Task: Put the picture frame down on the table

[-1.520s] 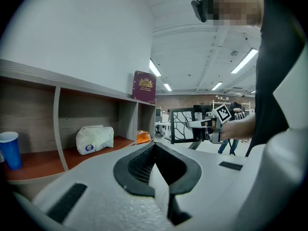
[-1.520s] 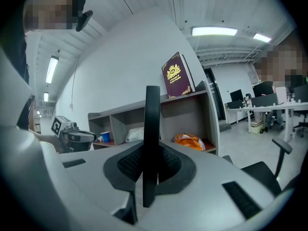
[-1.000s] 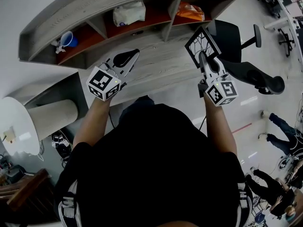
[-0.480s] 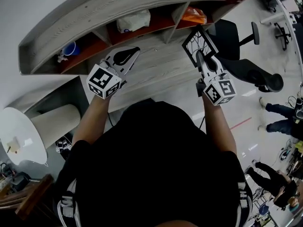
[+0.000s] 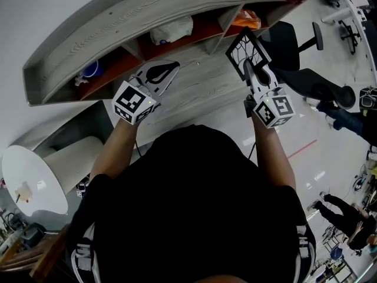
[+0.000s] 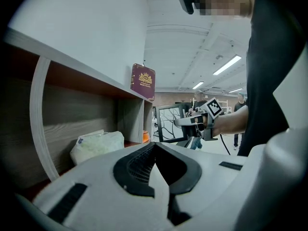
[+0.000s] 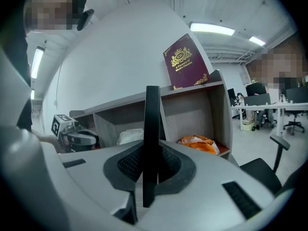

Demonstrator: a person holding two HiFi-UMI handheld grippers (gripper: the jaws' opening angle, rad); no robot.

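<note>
Grip status: the right tool (image 7: 150, 165) is closed on the picture frame (image 7: 152, 124), clamping its thin black rim edge-on. I hold the frame upright above the counter (image 5: 203, 81), close in front of the shelf (image 5: 118, 22). The left tool (image 6: 155, 150) is closed and empty, off to the side. Risks from here:
- The narrow edge grip may let the frame pivot or slip as I lower it.
- Its upper corner could strike the shelf.
- Released upright, it could topple.
</note>
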